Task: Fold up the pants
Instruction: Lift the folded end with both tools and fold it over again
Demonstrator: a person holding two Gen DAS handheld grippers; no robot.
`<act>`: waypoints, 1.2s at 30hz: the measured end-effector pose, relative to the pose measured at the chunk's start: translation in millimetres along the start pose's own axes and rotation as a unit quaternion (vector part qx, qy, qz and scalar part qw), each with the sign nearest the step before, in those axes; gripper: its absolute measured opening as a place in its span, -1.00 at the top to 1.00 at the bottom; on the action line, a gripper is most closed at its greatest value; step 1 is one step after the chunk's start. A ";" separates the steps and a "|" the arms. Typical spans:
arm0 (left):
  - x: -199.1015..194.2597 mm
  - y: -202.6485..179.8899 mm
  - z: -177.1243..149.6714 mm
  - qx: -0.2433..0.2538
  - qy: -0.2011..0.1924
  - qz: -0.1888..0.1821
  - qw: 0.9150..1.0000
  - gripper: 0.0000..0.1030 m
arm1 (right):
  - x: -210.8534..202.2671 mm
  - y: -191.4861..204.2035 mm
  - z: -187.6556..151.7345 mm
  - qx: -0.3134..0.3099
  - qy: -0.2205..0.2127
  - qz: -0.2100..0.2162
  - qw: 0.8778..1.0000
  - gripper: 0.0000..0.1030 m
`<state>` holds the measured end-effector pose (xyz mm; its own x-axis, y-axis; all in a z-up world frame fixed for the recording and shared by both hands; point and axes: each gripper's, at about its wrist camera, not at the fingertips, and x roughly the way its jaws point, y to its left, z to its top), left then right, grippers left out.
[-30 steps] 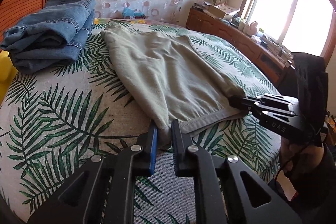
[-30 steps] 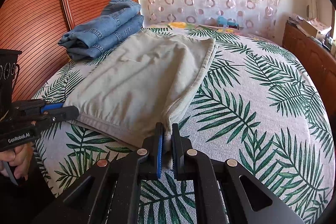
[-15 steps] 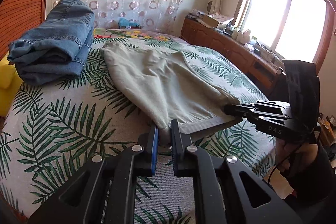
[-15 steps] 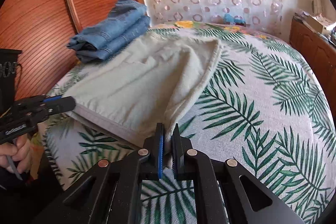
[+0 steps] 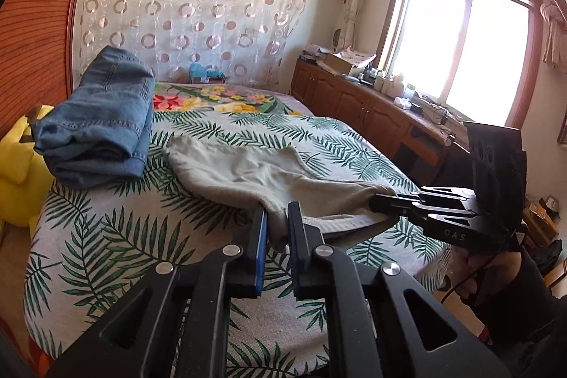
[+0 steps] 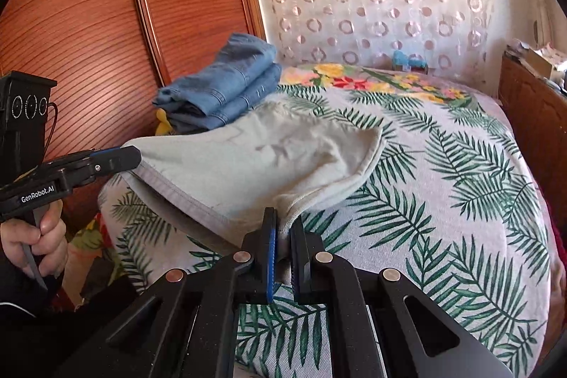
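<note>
Beige pants (image 5: 248,176), palm-leaf bedspread (image 5: 106,236)

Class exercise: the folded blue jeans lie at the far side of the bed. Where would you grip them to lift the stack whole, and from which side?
Likely the rounded fold edge of the folded blue jeans facing the front of the bed, approached level from there. All layers meet at that edge, so one pinch could gather them; the loose ends point away.

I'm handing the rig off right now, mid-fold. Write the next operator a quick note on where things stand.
Left gripper: shut on one near corner of the beige pants.
Right gripper: shut on the other near corner.
The near edge is lifted off the bed; the far end rests on it.
Folded jeans sit beyond, at the bed's left side, already done.
Left: carry the held edge over to the far end, lay it flat, release.
</note>
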<state>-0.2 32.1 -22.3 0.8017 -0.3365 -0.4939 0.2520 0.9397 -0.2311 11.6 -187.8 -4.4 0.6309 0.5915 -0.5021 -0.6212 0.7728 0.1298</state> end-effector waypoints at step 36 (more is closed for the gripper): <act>8.9 11.6 2.3 -0.012 0.010 -0.001 1.000 0.77 | 13.6 -12.5 5.6 0.002 -0.013 -0.001 1.000 0.88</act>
<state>11.1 40.1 -27.4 0.7907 -0.3396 -0.5094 0.2398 0.9374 -0.2527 30.5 -188.0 -8.0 0.6435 0.5960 -0.4803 -0.6180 0.7747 0.1334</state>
